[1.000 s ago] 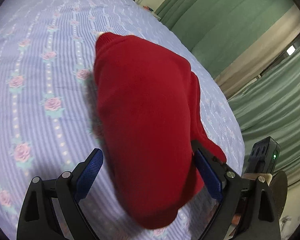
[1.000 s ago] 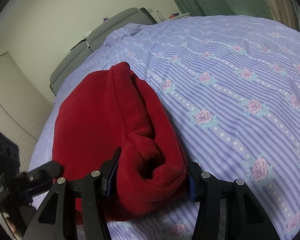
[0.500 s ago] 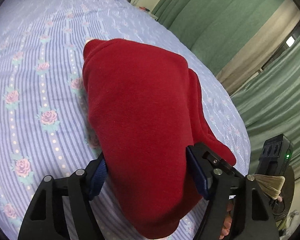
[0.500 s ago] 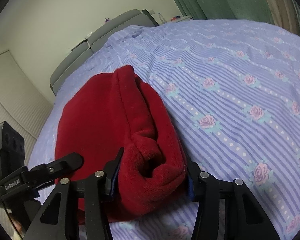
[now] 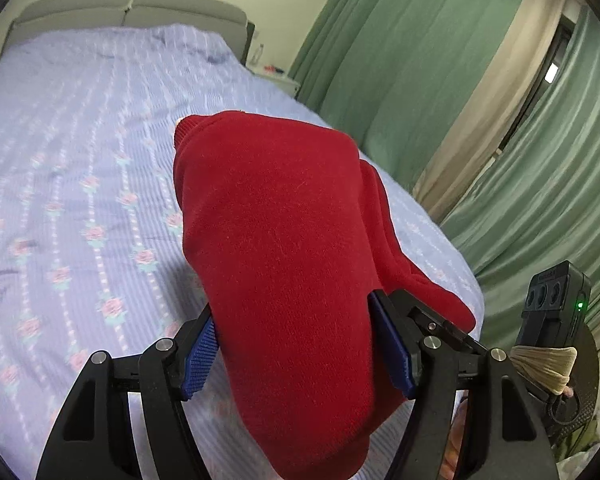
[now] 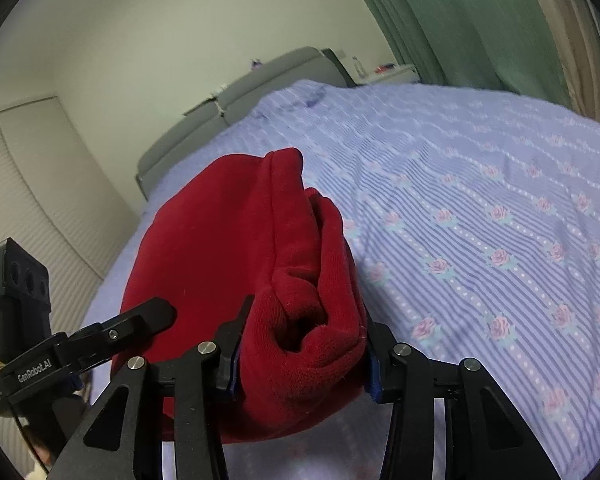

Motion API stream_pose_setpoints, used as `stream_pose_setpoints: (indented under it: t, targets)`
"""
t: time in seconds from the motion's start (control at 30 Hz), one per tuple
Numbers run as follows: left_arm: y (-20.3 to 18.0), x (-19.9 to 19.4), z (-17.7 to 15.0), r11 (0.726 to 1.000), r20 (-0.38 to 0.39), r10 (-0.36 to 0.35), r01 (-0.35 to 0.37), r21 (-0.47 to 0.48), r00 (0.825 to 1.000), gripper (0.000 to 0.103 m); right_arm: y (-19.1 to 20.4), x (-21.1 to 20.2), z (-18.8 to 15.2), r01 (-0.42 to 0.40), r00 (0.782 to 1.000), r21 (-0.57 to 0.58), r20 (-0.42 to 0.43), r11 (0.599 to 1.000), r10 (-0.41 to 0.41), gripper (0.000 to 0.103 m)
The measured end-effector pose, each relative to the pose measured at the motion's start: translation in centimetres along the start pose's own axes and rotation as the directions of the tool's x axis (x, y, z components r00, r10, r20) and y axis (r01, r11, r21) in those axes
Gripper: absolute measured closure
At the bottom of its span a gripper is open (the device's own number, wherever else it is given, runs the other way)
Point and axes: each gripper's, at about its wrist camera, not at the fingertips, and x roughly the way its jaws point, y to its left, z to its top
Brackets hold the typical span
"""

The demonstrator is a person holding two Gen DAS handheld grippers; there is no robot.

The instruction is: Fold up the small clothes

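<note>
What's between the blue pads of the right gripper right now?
A bunched edge of the red garment, squeezed by the closing right gripper; the right wrist view shows it.

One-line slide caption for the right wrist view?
Right gripper closing on folded red garment above floral bedspread.

The red garment [image 5: 284, 248] hid the bed [image 5: 80, 200] beneath it; its lower fold ran off the frame, and small nightstand items [image 6: 384, 68] were perhaps bottles.
</note>
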Motion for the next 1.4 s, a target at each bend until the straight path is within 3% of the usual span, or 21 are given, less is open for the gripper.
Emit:
stream_pose_setpoints:
  t: [0.3, 0.63, 1.03, 1.4]
  targets:
    - [-0.9, -9.6, -2.4, 0.997, 0.124, 0.071, -0.072, 0.001, 0.990, 0.032, 5.8, -6.0, -1.7, -0.073, 0.996, -0.079, 0.043, 0.994, 0.077, 0.058]
    - [3.7, -20.1, -6.5, 0.988, 0.232, 0.155, -0.145, -0.059, 0.960, 0.032, 14.7, -8.7, -5.8, -0.171, 0.983, -0.202, 0.028, 0.964, 0.180, 0.058]
    - [12.6, -32.9, -11.6, 0.954, 0.317, 0.283, -0.234, -0.186, 0.905, 0.032, 28.0, -7.6, -11.8, -0.325, 0.945, -0.317, -0.068, 0.891, 0.320, 0.058]
    - [21.4, -40.8, -12.0, 0.921, 0.316, 0.386, -0.340, -0.192, 0.867, 0.032, 38.9, -4.2, -16.8, -0.439, 0.898, -0.353, -0.156, 0.826, 0.411, 0.058]
